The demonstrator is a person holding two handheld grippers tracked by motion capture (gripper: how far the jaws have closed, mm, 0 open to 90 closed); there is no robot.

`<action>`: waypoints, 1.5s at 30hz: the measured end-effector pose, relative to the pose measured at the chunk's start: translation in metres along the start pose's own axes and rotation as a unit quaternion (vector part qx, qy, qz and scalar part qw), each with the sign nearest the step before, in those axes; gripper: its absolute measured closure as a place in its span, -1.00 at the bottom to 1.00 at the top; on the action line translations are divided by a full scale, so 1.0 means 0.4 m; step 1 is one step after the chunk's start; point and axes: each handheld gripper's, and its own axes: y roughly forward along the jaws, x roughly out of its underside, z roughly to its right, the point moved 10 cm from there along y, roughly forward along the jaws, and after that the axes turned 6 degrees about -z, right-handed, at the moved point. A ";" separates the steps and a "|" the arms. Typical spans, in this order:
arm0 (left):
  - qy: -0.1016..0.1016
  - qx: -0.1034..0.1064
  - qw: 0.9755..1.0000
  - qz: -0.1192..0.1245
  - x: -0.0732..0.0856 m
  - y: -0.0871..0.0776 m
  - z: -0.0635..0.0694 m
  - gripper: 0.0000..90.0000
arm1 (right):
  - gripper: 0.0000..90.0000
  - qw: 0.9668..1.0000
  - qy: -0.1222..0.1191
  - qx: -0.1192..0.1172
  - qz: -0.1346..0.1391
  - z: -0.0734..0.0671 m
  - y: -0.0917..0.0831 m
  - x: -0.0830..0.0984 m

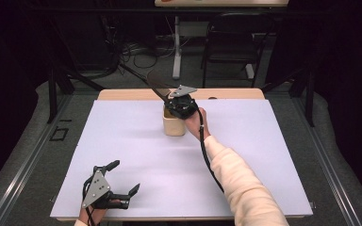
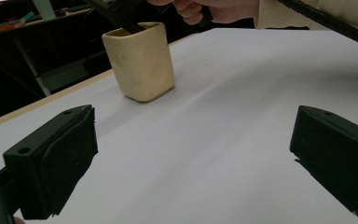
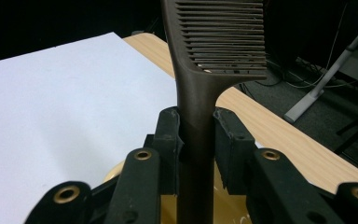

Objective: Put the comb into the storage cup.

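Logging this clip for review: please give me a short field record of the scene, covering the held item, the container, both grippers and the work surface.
held item: dark brown comb, gripped on its handle, teeth end up
container: cream cup, upright on the white sheet
right gripper: shut on the comb, directly over the cup, with the comb's handle reaching down into the cup
left gripper: open, nothing between its jaws, at the near left edge of the sheet, well apart from the cup
surface: white sheet over a wooden table
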 end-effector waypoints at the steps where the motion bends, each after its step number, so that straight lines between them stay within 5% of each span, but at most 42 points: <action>1: -0.002 0.000 1.000 0.001 -0.001 0.000 0.000 -0.99 | 0.61 1.000 0.000 -0.001 -0.001 0.001 0.000 0.002; 45: 0.002 -0.003 1.000 0.000 0.000 -0.001 -0.001 -0.98 | 0.60 1.000 0.004 -0.007 -0.030 -0.002 0.003 0.025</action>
